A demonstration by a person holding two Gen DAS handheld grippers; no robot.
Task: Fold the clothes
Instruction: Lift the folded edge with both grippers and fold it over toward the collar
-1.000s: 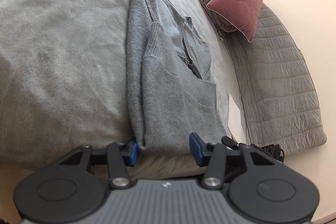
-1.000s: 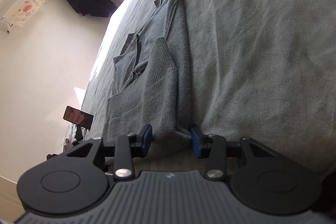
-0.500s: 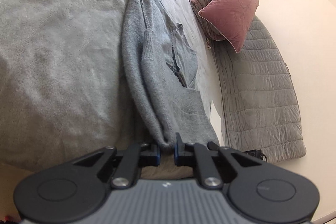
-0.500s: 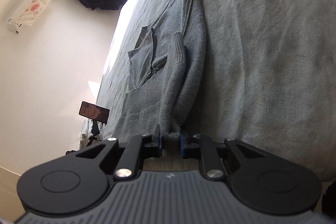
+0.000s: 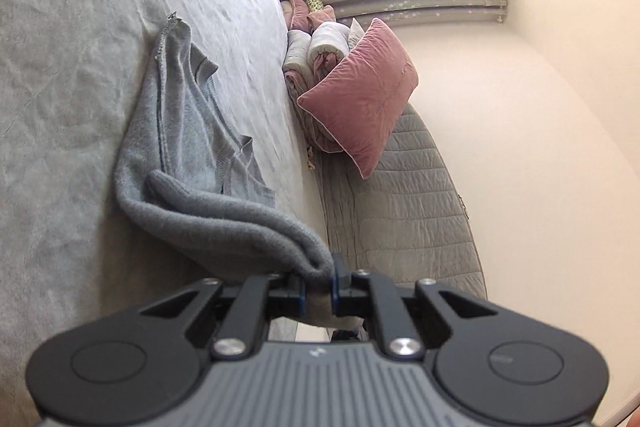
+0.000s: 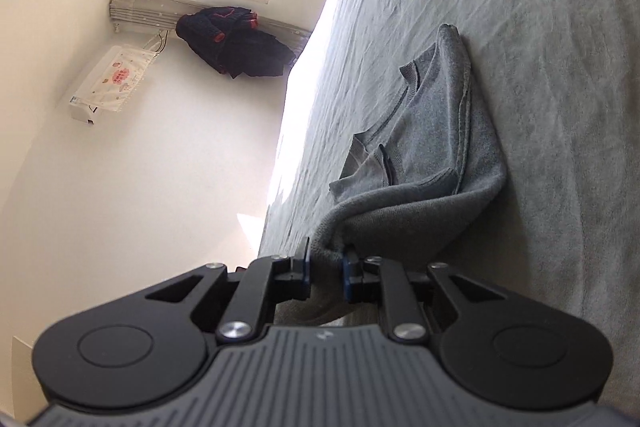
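Nearest, the left gripper [image 5: 318,285] is pinching one corner of the grey sweater's [image 5: 188,131] hem, fingers clamped tight on the knit, and the right gripper [image 6: 326,273] is clamping the other corner the same way. Both are holding that near edge raised off the bed [image 5: 72,39]. The sweater is stretching straight away from the fingers, its long axis running toward the far collar, which is lying flat. Judging by this, the hem is heading forward onto the collar end.

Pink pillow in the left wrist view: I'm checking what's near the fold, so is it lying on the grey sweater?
No, the pink pillow leans beyond the bed's edge, apart from the grey sweater.
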